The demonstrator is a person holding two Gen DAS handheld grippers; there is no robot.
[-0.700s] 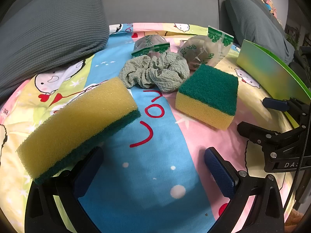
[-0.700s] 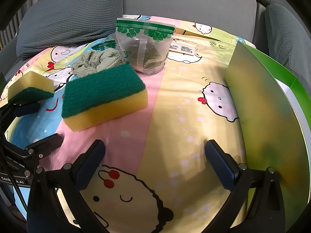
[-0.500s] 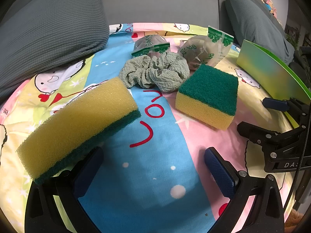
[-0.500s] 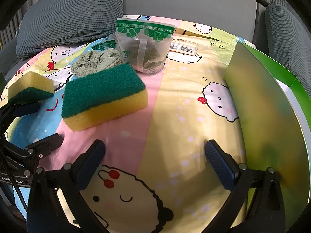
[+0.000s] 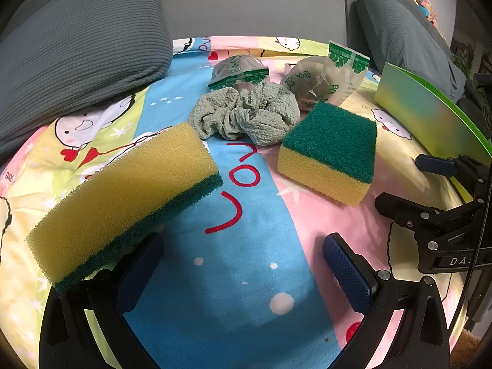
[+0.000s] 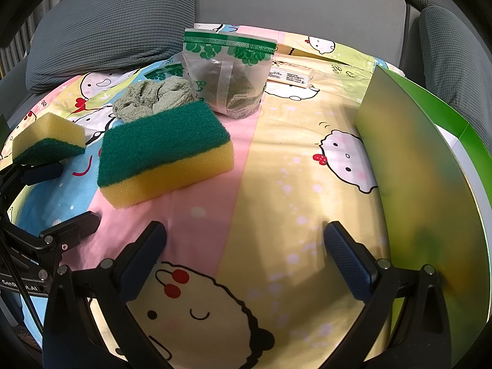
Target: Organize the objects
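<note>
On a cartoon-print sheet lie two yellow and green sponges. One sponge (image 5: 123, 196) rests yellow side up just ahead of my left gripper (image 5: 243, 264), whose jaws stand open and empty. The other sponge (image 5: 330, 150) (image 6: 166, 153) lies green side up, ahead and left of my right gripper (image 6: 246, 258), also open with nothing between its fingers. Behind the sponges sits a crumpled grey-green cloth (image 5: 246, 117) (image 6: 150, 98). Two clear bags with green print (image 5: 323, 80) (image 5: 238, 72) stand behind it; the nearer bag (image 6: 229, 73) is upright in the right wrist view.
A green cardboard box (image 6: 415, 166) (image 5: 427, 110) stands open at the right edge. A small wrapped bar (image 6: 290, 75) lies behind the bag. Grey cushions (image 5: 77, 52) and the sofa back border the sheet at left and rear.
</note>
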